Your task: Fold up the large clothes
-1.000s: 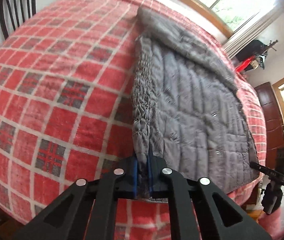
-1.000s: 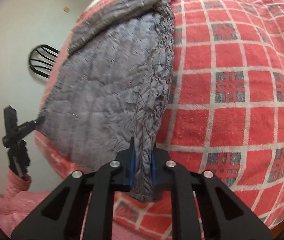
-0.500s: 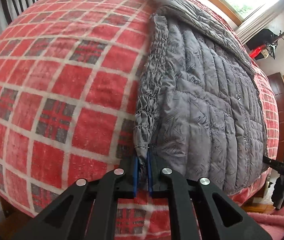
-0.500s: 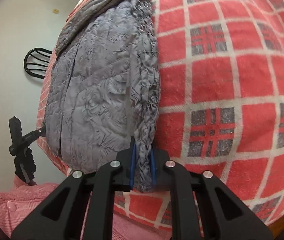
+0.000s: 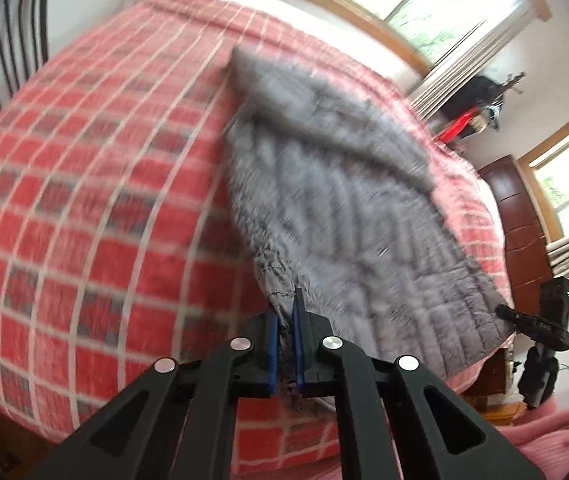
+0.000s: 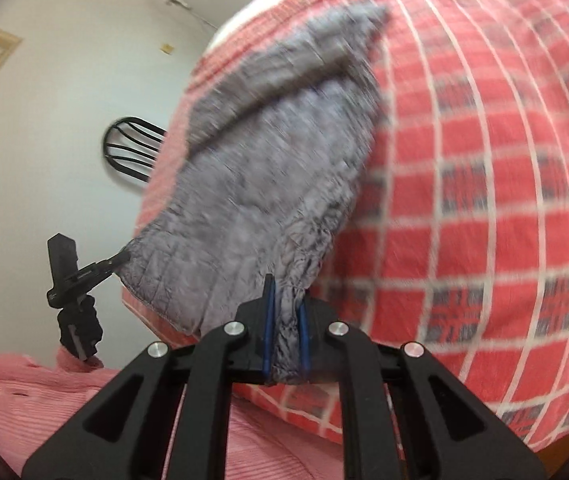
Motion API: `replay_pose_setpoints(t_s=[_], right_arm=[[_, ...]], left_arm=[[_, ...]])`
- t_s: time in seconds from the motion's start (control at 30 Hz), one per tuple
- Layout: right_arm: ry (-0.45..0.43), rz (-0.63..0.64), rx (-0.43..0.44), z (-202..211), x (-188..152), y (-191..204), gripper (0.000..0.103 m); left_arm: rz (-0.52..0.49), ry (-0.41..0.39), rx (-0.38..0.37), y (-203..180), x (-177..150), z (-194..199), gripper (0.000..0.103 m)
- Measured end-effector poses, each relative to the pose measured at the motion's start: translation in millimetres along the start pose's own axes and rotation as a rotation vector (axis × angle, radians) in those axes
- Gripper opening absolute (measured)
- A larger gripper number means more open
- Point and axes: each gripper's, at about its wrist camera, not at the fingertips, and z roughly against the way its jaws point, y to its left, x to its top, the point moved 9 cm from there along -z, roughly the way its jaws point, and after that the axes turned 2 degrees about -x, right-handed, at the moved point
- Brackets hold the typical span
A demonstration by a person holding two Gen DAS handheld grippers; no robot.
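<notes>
1. On the bed (image 5: 84,184), the grey quilted jacket (image 5: 348,216) lies spread lengthwise.
2. Both my left tongs (image 5: 284,344) and right tongs (image 6: 284,344) are clenched on its near hem corners.
3. By my reckoning no fold is laid yet; nearly all remains.

red plaid blanket (image 5: 84,208), black chair (image 6: 132,148), windows (image 5: 416,4), wood dresser (image 5: 520,220)

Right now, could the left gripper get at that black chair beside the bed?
Probably not as things stand. The left gripper has its fingers shut on a corner of the grey quilted jacket, so it would have to let go first. The black chair also stands off beyond the red plaid bed.
</notes>
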Motion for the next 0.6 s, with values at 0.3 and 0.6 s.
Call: replay_pose_setpoints(t_s=[0.3,0.6], right_arm=[[-0.090,0.022,0.062,35,76,16,0.009],[-0.120,0.009,0.081,38,150,14,0.009]], left_arm=[[-0.015,-0.097,-0.047,-20,79,13,0.006],[-0.042,-0.153,-0.071,-28,171,-3,0.006]])
